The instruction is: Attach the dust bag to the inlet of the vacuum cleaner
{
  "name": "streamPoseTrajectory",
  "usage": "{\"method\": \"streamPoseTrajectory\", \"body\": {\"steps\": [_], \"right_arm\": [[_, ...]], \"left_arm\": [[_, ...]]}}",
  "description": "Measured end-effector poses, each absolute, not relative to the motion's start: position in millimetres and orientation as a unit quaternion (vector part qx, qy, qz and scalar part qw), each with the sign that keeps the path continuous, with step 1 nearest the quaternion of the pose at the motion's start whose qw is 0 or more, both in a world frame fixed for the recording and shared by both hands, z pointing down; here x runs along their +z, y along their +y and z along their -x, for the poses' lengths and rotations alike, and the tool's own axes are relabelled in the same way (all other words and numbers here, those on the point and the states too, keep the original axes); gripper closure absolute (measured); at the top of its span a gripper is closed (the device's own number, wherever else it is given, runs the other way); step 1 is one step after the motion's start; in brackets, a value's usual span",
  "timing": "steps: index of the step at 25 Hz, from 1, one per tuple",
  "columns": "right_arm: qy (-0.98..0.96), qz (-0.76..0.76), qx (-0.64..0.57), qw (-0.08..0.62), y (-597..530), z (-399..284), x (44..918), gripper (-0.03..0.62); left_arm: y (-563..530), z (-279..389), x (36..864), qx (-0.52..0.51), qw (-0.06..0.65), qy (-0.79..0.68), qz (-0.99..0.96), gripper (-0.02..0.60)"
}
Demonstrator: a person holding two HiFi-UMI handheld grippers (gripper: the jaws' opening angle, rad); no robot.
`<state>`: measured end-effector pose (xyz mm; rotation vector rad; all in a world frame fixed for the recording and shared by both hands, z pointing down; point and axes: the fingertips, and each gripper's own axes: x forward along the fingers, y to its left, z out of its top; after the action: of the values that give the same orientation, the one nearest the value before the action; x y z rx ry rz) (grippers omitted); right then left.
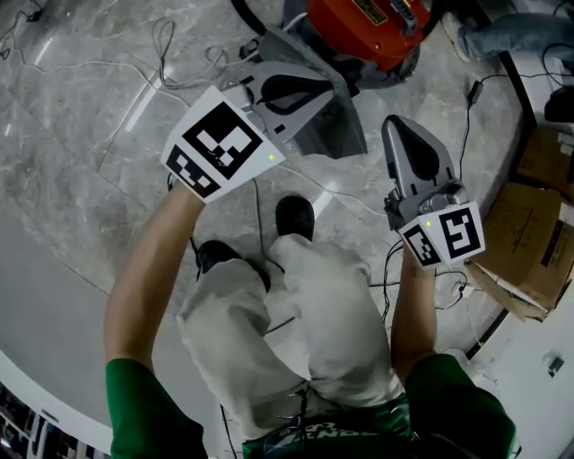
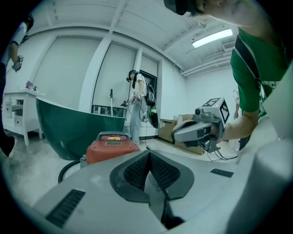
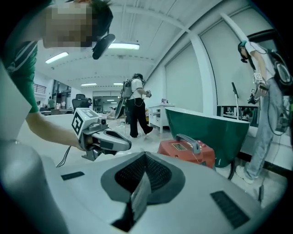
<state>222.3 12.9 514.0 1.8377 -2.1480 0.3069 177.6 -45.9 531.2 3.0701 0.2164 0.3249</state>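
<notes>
The red vacuum cleaner (image 1: pixel 368 27) stands on the marble floor at the top of the head view; it also shows in the left gripper view (image 2: pixel 112 146) and the right gripper view (image 3: pixel 187 153). A grey dust bag (image 1: pixel 336 130) lies flat on the floor just in front of it. My left gripper (image 1: pixel 314 90) hovers above the bag, pads together, nothing between them (image 2: pixel 149 153). My right gripper (image 1: pixel 395 125) is raised to the right of the bag, shut and empty (image 3: pixel 145 154). Each gripper is seen from the other's camera with nothing hanging from it.
A dark green tub (image 2: pixel 68 128) stands behind the vacuum, whose black hose (image 2: pixel 68 169) curls on the floor. Cardboard boxes (image 1: pixel 529 233) sit at the right. Thin cables (image 1: pixel 161 54) trail over the floor. Other people (image 3: pixel 135 107) stand farther back. My own legs and shoes (image 1: pixel 291 215) are below the grippers.
</notes>
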Motion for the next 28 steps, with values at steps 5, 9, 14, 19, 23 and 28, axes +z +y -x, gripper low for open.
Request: {"method": "streamPoseTrajectory", "body": {"steps": [5, 9, 14, 19, 23, 28], "right_arm": [[-0.750, -0.627, 0.126, 0.169, 21.6, -200.0, 424.1, 0.586], [-0.757, -0.616, 0.138, 0.169, 21.0, -178.8, 338.3, 0.586], [-0.771, -0.601, 0.138, 0.161, 9.2, -152.1, 241.9, 0.586], [-0.770, -0.602, 0.140, 0.157, 15.6, -127.6, 153.1, 0.586], [-0.762, -0.612, 0.155, 0.145, 36.5, -112.6, 92.9, 0.586], [-0.756, -0.621, 0.163, 0.128, 57.9, -106.2, 36.8, 0.586]], "left_arm": [[-45.1, -147.3, 442.9, 0.124, 0.042, 0.038, -0.991, 0.578], [-45.1, -116.8, 356.1, 0.131, 0.052, 0.006, -0.990, 0.578], [-45.7, -79.8, 262.2, 0.133, 0.083, -0.028, -0.987, 0.578], [-28.9, -47.6, 179.9, 0.134, 0.124, -0.053, -0.982, 0.578], [-2.3, -26.7, 121.1, 0.135, 0.146, -0.065, -0.978, 0.578], [25.8, -17.1, 76.7, 0.146, 0.141, -0.057, -0.978, 0.578]]}}
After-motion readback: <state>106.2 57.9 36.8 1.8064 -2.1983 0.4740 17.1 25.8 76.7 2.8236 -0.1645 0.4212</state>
